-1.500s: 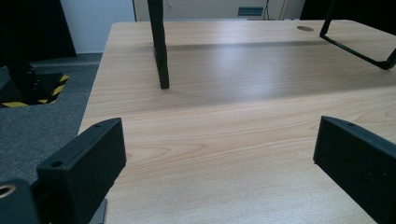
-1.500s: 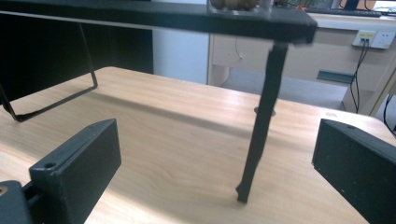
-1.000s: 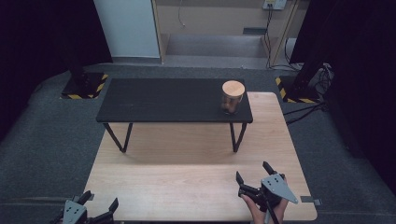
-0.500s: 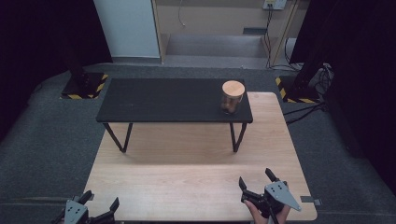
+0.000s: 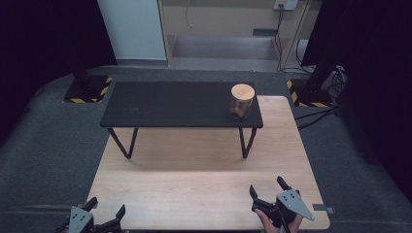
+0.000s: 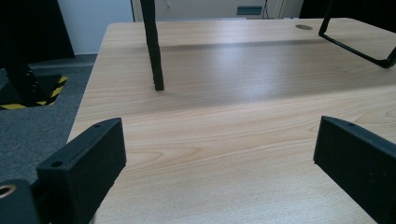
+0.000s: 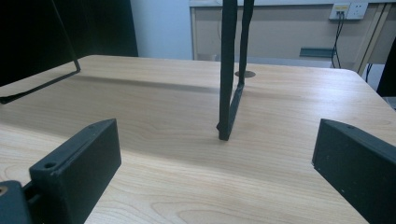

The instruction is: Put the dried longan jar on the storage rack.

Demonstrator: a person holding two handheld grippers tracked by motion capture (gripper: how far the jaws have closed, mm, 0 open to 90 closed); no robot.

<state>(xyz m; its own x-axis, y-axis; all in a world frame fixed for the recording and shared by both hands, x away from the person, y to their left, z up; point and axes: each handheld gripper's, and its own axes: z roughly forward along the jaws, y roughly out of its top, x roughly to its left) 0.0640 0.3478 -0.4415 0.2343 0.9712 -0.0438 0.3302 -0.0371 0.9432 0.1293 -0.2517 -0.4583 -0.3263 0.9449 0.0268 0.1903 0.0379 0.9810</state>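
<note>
On the small black stand over my wooden worktop, near its right end, sits a glass jar with a wooden lid, brownish contents unclear. My left gripper and right gripper hover low at the near edge, fingers apart, holding nothing

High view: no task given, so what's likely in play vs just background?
Likely in play:
- jar with wooden lid, on the black bench
- left claw, open
- right claw, open
- wooden table

Background:
- wall cables
- striped floor bases
- grey carpet
</note>
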